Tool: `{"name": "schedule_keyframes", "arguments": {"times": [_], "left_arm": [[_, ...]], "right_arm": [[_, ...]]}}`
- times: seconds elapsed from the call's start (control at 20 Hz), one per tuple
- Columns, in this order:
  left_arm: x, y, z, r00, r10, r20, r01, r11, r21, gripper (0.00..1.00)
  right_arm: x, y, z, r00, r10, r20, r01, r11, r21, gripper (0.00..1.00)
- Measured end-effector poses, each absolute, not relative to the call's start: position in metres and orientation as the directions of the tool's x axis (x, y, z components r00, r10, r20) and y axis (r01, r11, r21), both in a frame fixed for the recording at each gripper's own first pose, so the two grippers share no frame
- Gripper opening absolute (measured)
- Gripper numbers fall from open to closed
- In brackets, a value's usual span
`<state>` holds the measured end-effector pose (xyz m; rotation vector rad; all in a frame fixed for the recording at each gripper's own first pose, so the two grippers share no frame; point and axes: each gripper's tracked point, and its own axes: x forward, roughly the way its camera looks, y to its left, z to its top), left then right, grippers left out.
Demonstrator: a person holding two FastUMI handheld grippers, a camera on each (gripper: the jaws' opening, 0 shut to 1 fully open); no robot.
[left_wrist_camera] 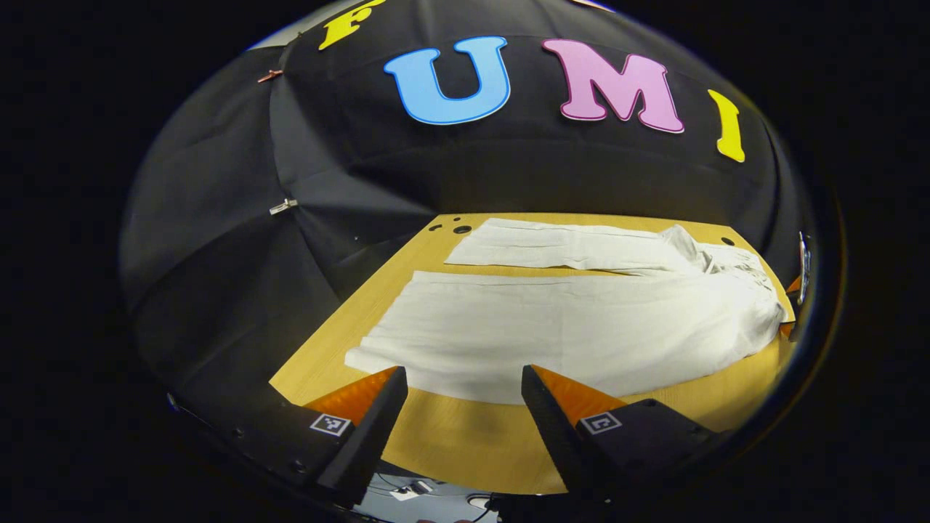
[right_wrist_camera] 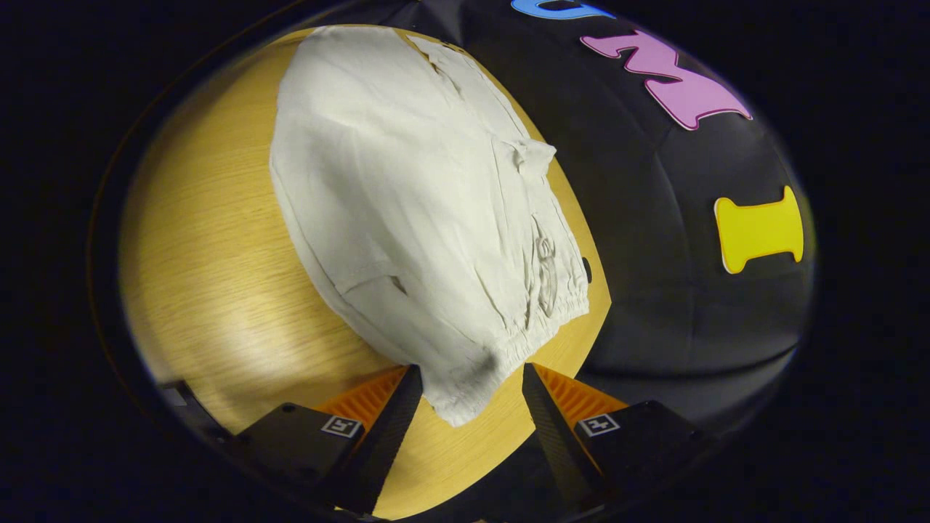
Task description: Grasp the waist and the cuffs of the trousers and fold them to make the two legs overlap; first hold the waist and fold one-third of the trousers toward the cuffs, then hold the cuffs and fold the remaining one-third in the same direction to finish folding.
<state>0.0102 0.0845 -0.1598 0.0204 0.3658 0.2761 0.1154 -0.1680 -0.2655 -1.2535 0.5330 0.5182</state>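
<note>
Fingers (right_wrist_camera: 396, 407) spread astride the trousers' (right_wrist_camera: 407, 218) waist corner.

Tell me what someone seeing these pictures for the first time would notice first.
Pale trousers lie spread flat across the wooden table, the two legs side by side with a strip of bare wood between them. In the right gripper view, the elastic waist corner sits between the open fingers of the right gripper; the left gripper hovers open at the near leg's edge.

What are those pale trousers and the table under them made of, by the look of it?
The trousers look like thin woven cloth, perhaps cotton or linen: matte, off-white, finely creased, gathered at the waistband. The table looks like light wood or wood-look laminate: yellowish, straight grain lines, a soft sheen. Which one, I cannot tell.
</note>
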Motion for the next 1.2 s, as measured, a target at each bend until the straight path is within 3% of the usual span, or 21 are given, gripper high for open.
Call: {"name": "schedule_keyframes", "arguments": {"times": [0.25, 0.3, 0.35, 0.4, 0.45, 0.5, 0.6, 0.65, 0.85, 1.0, 1.2], "left_arm": [[0.003, 0.088, -0.170, 0.888, 0.278, -0.366, -0.272, 0.960, 0.070, 0.99], [0.000, 0.090, -0.172, 0.885, 0.281, -0.371, -0.277, 0.959, 0.066, 0.99], [-0.002, 0.093, -0.174, 0.882, 0.285, -0.376, -0.284, 0.957, 0.059, 0.99], [-0.004, 0.096, -0.175, 0.879, 0.290, -0.379, -0.292, 0.955, 0.054, 0.99], [-0.006, 0.101, -0.177, 0.874, 0.300, -0.382, -0.303, 0.952, 0.053, 0.99], [-0.009, 0.107, -0.180, 0.868, 0.308, -0.389, -0.313, 0.948, 0.054, 0.98], [-0.017, 0.120, -0.186, 0.856, 0.327, -0.400, -0.329, 0.942, 0.065, 0.99], [-0.021, 0.128, -0.190, 0.850, 0.334, -0.406, -0.334, 0.940, 0.075, 0.98], [-0.028, 0.164, -0.200, 0.841, 0.358, -0.405, -0.305, 0.933, 0.192, 0.98], [-0.025, 0.197, -0.211, 0.833, 0.384, -0.398, -0.229, 0.894, 0.385, 0.98], [-0.015, 0.230, -0.229, 0.827, 0.369, -0.424, -0.068, 0.814, 0.577, 0.98]], "right_arm": [[0.128, -0.168, -0.272, 0.800, 0.009, -0.600, -0.590, 0.186, -0.785, 0.88], [0.130, -0.169, -0.272, 0.810, -0.004, -0.587, -0.578, 0.173, -0.798, 0.82], [0.128, -0.168, -0.274, 0.809, -0.012, -0.587, -0.577, 0.170, -0.799, 0.67], [0.123, -0.169, -0.280, 0.793, -0.020, -0.609, -0.597, 0.175, -0.783, 0.66], [0.121, -0.170, -0.281, 0.790, -0.021, -0.612, -0.601, 0.169, -0.781, 0.56], [0.118, -0.167, -0.283, 0.780, -0.016, -0.625, -0.614, 0.167, -0.771, 0.36], [0.120, -0.166, -0.289, 0.774, -0.002, -0.634, -0.626, 0.150, -0.765, 0.31], [0.122, -0.165, -0.288, 0.777, 0.002, -0.629, -0.623, 0.142, -0.769, 0.19], [0.120, -0.164, -0.289, 0.729, -0.023, -0.684, -0.667, 0.197, -0.718, 0.11], [0.119, -0.163, -0.290, 0.665, -0.003, -0.747, -0.721, 0.256, -0.644, 0.05], [0.120, -0.162, -0.290, 0.670, -0.010, -0.742, -0.728, 0.186, -0.660, 0.05]]}}
